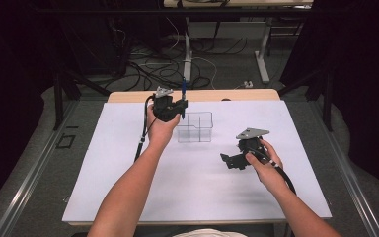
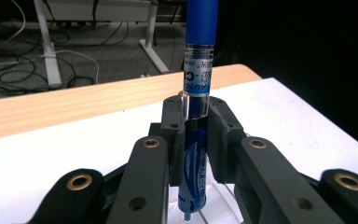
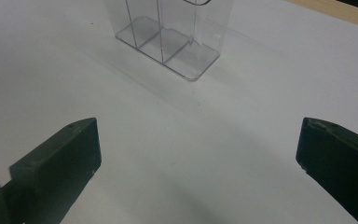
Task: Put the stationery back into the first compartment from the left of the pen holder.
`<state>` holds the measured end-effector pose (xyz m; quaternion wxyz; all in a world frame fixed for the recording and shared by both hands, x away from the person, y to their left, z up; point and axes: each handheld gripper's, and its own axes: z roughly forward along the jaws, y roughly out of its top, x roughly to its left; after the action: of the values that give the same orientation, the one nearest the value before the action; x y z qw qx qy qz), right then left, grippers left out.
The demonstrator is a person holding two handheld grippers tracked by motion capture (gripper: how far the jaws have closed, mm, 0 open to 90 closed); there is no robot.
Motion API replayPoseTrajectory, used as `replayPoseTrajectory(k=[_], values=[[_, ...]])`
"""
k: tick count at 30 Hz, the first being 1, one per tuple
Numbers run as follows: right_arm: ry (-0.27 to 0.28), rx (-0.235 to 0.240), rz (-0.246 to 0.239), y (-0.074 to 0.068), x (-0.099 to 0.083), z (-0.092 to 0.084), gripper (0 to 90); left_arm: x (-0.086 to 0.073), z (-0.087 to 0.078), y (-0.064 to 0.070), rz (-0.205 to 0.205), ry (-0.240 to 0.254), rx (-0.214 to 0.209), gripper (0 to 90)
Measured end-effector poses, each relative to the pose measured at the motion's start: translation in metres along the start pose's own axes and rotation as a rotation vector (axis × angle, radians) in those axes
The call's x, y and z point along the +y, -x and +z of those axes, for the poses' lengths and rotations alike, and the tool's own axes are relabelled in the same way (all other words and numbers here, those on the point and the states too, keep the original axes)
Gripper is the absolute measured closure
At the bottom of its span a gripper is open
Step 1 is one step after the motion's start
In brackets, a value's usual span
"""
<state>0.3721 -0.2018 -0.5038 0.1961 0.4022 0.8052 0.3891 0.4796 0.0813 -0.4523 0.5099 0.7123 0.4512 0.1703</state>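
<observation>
One blue plastic pen (image 2: 196,140) clamped upright in your left gripper (image 1: 169,107), over clear divided organizer (image 1: 195,127) near table's far edge; lower it in. Right gripper (image 1: 237,159) wide open, empty.

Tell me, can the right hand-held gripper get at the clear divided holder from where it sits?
Probably yes. The right hand-held gripper stands open, facing the clear divided holder, with bare white table between them.
</observation>
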Motion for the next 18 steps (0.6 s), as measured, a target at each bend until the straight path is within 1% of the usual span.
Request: replayPoseTrajectory(k=[3, 4, 6, 7, 8, 10, 11, 12, 13, 15, 16, 17, 18], values=[[-0.006, 0.0, -0.005, 0.0, 0.0, 0.001, 0.0, -0.002, 0.002, 0.0, -0.01, -0.01, 0.003, 78.7], [-0.007, 0.004, -0.002, 0.0, 0.0, 0.001, 0.0, -0.004, 0.003, 0.0, -0.009, 0.0, 0.004, 78.7], [-0.008, 0.008, -0.003, -0.001, -0.001, 0.001, 0.0, -0.007, 0.005, -0.001, -0.026, -0.001, 0.011, 78.7], [-0.022, 0.012, -0.001, -0.001, 0.0, 0.001, 0.0, -0.009, 0.006, -0.002, -0.023, -0.013, 0.017, 78.7], [-0.013, 0.017, -0.005, -0.001, -0.001, 0.002, 0.0, -0.011, 0.007, -0.003, -0.025, -0.013, 0.022, 78.7], [-0.015, 0.029, -0.005, -0.001, -0.002, 0.002, 0.0, -0.014, 0.008, -0.003, -0.038, -0.026, 0.021, 78.7], [-0.027, 0.024, -0.002, -0.002, -0.001, 0.002, 0.0, -0.016, 0.008, -0.004, -0.036, -0.026, 0.019, 78.7], [-0.019, 0.025, -0.006, -0.002, -0.002, 0.002, 0.0, -0.017, 0.008, -0.004, -0.031, -0.024, 0.023, 78.7], [-0.021, 0.028, -0.008, -0.002, -0.002, 0.003, 0.0, -0.018, 0.008, -0.005, -0.039, -0.03, 0.019, 78.7], [-0.022, 0.027, -0.008, -0.002, -0.002, 0.003, 0.0, -0.019, 0.009, -0.006, -0.034, -0.032, 0.025, 78.6], [-0.036, 0.03, -0.009, -0.002, -0.002, 0.003, 0.0, -0.02, 0.009, -0.006, -0.044, -0.032, 0.022, 78.6], [-0.034, 0.03, -0.006, -0.002, -0.002, 0.003, 0.0, -0.02, 0.009, -0.007, -0.035, -0.043, 0.024, 78.6], [-0.034, 0.03, -0.003, -0.003, -0.002, 0.003, 0.0, -0.02, 0.009, -0.007, -0.04, -0.045, 0.022, 78.6]])
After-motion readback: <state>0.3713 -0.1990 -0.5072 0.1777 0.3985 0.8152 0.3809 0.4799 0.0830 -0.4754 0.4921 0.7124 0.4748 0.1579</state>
